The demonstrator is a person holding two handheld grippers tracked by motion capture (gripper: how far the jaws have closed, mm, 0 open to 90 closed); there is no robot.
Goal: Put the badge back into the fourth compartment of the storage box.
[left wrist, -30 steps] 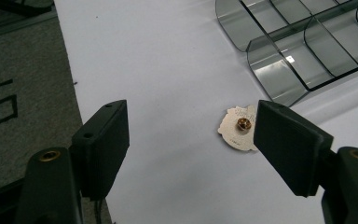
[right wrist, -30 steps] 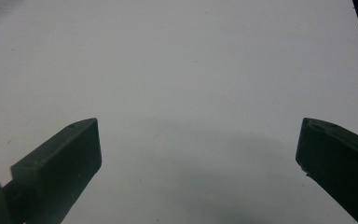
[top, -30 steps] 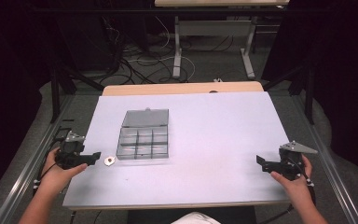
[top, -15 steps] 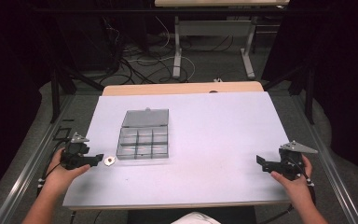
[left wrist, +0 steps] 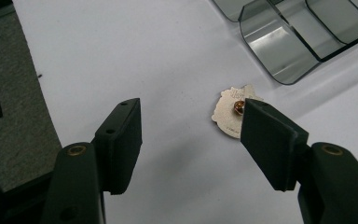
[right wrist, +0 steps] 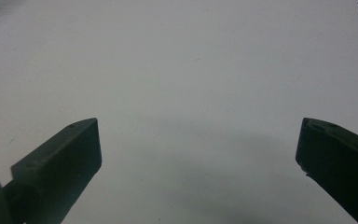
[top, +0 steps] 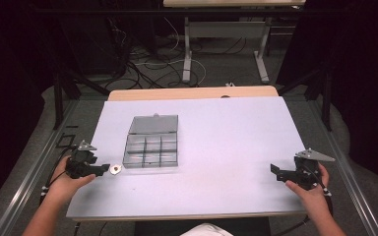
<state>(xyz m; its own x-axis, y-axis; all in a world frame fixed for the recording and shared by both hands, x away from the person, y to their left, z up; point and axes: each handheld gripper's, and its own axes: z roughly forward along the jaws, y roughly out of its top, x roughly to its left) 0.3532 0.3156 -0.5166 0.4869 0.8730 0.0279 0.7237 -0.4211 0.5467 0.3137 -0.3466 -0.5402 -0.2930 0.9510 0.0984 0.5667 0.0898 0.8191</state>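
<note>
Low in the left gripper view the left hand-held gripper (left wrist: 189, 135) has just been narrowing its jaws, yet they stand apart and pinch nothing: the small pale metal badge (left wrist: 229, 112) with its amber stud lies flat on the white worktop (left wrist: 168, 60), just left of centre-right in that frame, under the tip of the right-hand jaw and not between the two. A good grasp, I judge, calls for shifting the gripper sideways until the badge sits centred, then lowering onto the sheet before closing. Farther off, at upper right, is the clear compartment box (left wrist: 303, 32); at the right edge of the high view the right hand-held gripper (top: 281, 173) rests spread wide over bare worktop.
</note>
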